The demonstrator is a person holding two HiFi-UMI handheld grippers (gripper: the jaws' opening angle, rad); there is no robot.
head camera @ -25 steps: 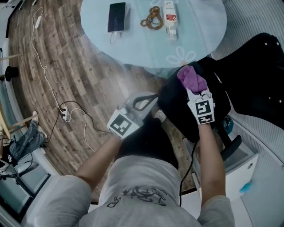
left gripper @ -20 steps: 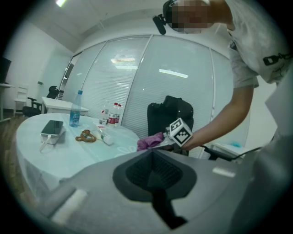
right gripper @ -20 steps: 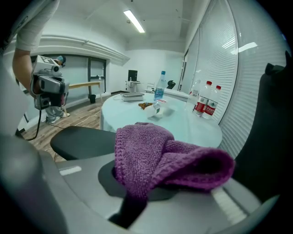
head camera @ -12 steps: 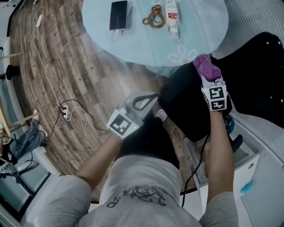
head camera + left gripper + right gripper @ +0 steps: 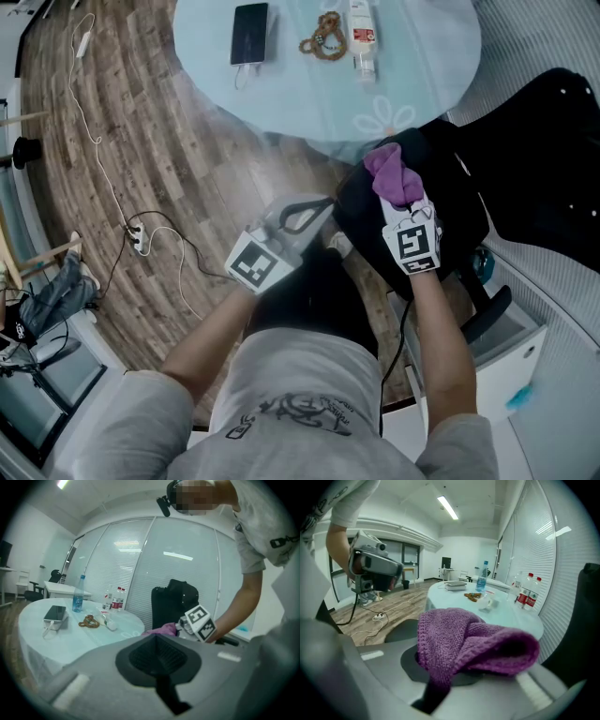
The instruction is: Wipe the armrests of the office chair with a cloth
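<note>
— Since half a second ago, the right gripper [image 5: 401,208] has drawn back nearer and leftward over the black office chair [image 5: 367,236], with the purple cloth [image 5: 392,174] lying on the chair.
— And the left gripper [image 5: 317,212]?
— Left gripper view: fingers pressed together, empty. Right gripper view: fingers clamped on the bunched cloth.

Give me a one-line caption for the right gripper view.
Right claw shut on a purple cloth, round table and bottles beyond.
</note>
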